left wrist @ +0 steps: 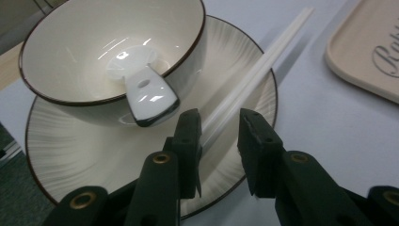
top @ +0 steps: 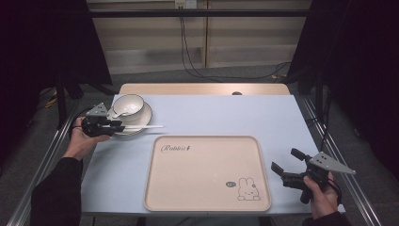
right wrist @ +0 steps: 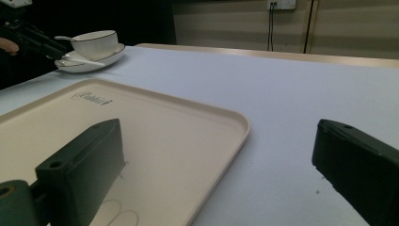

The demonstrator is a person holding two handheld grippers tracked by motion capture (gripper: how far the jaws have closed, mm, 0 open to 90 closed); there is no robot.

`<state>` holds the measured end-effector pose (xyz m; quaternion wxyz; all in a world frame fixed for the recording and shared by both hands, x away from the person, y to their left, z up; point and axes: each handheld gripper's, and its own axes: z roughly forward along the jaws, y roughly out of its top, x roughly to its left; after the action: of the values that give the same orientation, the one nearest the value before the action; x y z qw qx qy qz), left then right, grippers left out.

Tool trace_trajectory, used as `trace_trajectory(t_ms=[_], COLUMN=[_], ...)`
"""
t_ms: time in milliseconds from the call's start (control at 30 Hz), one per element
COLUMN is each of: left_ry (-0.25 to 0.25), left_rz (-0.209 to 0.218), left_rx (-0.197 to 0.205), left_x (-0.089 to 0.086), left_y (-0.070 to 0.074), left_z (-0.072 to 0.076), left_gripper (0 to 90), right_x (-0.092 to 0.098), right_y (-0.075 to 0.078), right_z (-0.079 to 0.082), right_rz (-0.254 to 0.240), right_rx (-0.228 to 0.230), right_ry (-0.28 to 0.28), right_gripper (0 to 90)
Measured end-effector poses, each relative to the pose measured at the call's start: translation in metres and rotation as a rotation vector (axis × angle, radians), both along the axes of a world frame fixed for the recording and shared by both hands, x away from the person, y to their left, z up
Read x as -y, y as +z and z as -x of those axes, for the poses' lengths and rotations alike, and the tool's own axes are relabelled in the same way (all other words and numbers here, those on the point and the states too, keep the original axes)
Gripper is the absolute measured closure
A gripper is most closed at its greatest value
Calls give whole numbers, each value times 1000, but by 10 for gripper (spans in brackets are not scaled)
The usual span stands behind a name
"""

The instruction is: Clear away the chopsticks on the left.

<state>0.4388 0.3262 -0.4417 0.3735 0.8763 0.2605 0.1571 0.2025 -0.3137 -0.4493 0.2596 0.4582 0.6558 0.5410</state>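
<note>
A white bowl (top: 128, 104) with a dark rim sits on a ribbed plate (top: 143, 117) at the table's far left. A white ceramic spoon (left wrist: 147, 92) leans in the bowl (left wrist: 94, 42). White chopsticks (top: 147, 126) lie across the plate's near edge and point right. My left gripper (top: 120, 126) is open at their left end. In the left gripper view the chopsticks (left wrist: 256, 73) run between its jaws, close to the left one, over the plate (left wrist: 70, 146). My right gripper (top: 283, 159) is held wide open and empty beside the beige tray (top: 188, 183).
The tray (right wrist: 155, 117), printed with "Rabbit" and a bunny, lies at the table's front centre. In the right gripper view the bowl (right wrist: 95, 43) and the left gripper (right wrist: 33, 37) show far off. Metal rails run along both table sides; cables hang at the back wall.
</note>
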Motion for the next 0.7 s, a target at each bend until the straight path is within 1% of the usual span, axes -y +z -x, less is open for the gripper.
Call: trace_trajectory(t_ms=[33,67,100,133,200,233,267,300,367,433,467,500,533,567,600,633,667,700], left_ry=[6,6,-1,4,-4,-17,-10,-11,-14,-17,-35,-42,-44,-44,-40,-46,-59,-62], left_rz=[-13,-13,-23,-31,-19,-38,-38,-47,-42,-49,-63,-64,-69,-69,-59,-58,-74,-69], left_rx=[1,1,3,17,-2,-4,5,-5,-6,-8,-9,-15,-13,-13,-20,-28,-32,-27], left_x=[1,1,2,3,4,4,5,4,3,4,3,3,4,4,5,7,8,9], left_y=[-1,-1,-4,-7,-9,-9,-11,-10,-10,-9,-8,-7,-7,-7,-7,-7,-7,-8], left_z=[0,0,1,0,0,-1,-1,-1,-1,-1,-2,-2,-2,-2,-3,-3,-4,-4], left_gripper=[679,668,666,669,670,671,678,681,694,702,705,707,708,708,704,696,697,706], right_x=[0,0,-1,-1,0,-1,0,0,-1,-1,-1,0,0,0,0,0,0,0], right_y=[0,0,0,0,-1,0,-1,-1,0,0,-1,-1,-1,-1,-1,-1,-1,-1], right_z=[0,0,-1,-1,-1,-1,-1,-1,-1,-1,-1,-1,-1,-1,-1,-2,-2,-2], right_rz=[5,5,9,7,17,10,12,16,13,10,15,16,14,14,13,16,14,9], right_rx=[-1,-1,3,2,9,6,6,7,4,6,7,10,8,8,5,8,6,4], right_ry=[6,6,7,7,6,4,5,7,8,9,9,8,7,7,8,9,8,6], right_gripper=[25,25,26,25,25,26,25,25,25,25,25,25,25,25,25,25,25,25])
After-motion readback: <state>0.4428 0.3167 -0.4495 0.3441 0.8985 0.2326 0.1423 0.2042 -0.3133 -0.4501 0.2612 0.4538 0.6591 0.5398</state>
